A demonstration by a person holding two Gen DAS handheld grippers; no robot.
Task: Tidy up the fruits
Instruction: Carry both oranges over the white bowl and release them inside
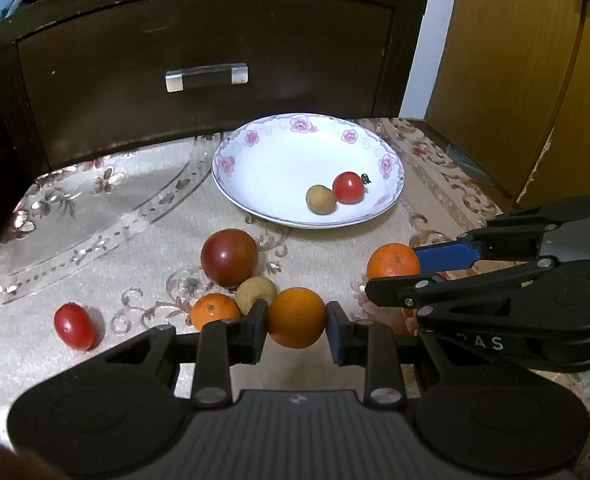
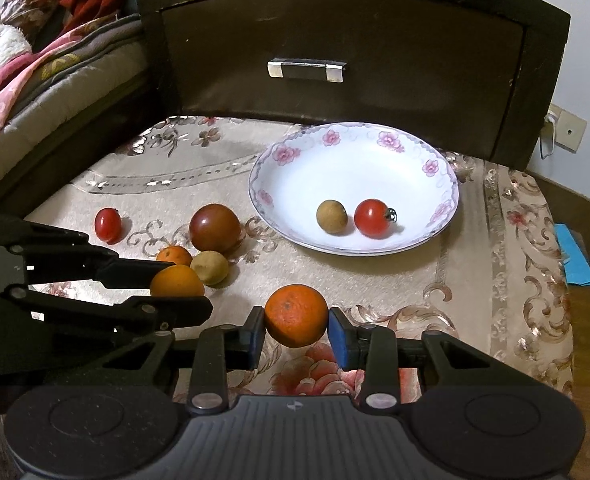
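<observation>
A white floral plate (image 1: 255, 152) (image 2: 295, 168) holds a tan longan (image 1: 320, 199) (image 2: 331, 216) and a red cherry tomato (image 1: 348, 187) (image 2: 372, 217). My left gripper (image 1: 297, 318) is shut on an orange (image 1: 296, 316) (image 2: 175, 282) on the cloth. My right gripper (image 2: 296, 316) is shut on a mandarin (image 2: 296, 314) (image 1: 392, 261). On the cloth lie a dark red tomato (image 1: 229, 257) (image 2: 215, 227), a second longan (image 1: 255, 293) (image 2: 209, 267), a small orange (image 1: 214, 310) (image 2: 173, 255) and a red cherry tomato (image 1: 74, 326) (image 2: 108, 225).
A dark wooden drawer front (image 1: 199, 60) (image 2: 343, 48) stands upright behind the plate. The patterned tablecloth (image 1: 95, 208) (image 2: 495, 280) covers the table. Bedding (image 2: 35, 60) lies at the left, a wooden cabinet (image 1: 515, 60) at the right, a blue item (image 2: 575, 256) at the table's right edge.
</observation>
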